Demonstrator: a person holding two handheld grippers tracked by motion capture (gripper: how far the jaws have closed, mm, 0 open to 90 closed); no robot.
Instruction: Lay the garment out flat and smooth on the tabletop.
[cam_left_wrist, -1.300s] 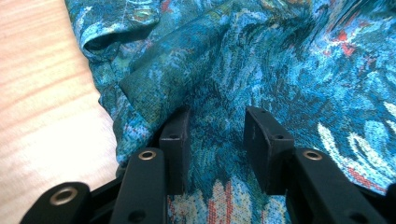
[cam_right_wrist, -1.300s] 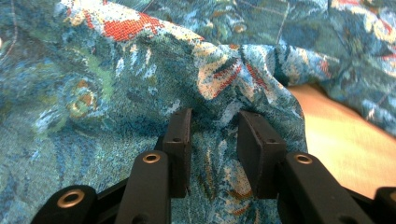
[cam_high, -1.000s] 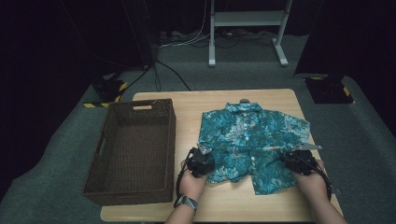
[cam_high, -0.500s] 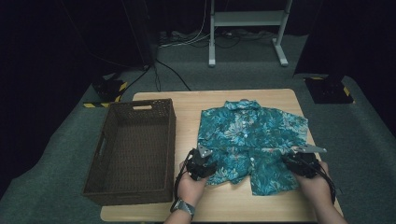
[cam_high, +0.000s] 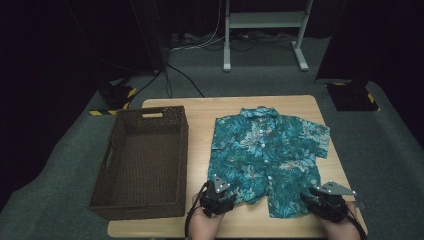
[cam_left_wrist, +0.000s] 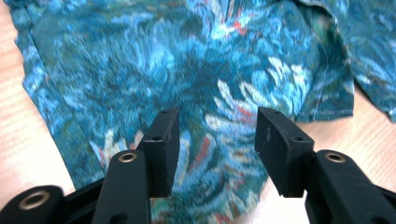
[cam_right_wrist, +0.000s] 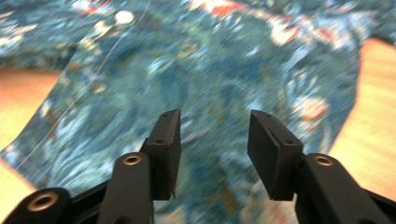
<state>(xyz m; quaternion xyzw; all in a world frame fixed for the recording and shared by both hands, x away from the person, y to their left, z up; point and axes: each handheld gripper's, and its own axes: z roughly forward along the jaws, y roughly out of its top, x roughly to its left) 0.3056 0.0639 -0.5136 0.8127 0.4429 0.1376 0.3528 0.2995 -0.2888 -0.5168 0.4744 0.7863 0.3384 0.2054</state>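
High view puts your shirt (cam_high: 267, 155) flat on the bench (cam_high: 300, 107), hem at the near edge, basket (cam_high: 145, 162) just left. Left gripper (cam_high: 216, 196) and right gripper (cam_high: 320, 197) jaws have just been opening, half-wide above the cloth, gripping nothing.

A studio-like recording room: a lone wooden tabletop (cam_high: 300, 107) on grey carpet (cam_high: 60, 200), ringed by black curtains (cam_high: 60, 45); cables (cam_high: 200, 42) trail past a white stand (cam_high: 265, 22) and hazard-taped floor plates (cam_high: 117, 95).
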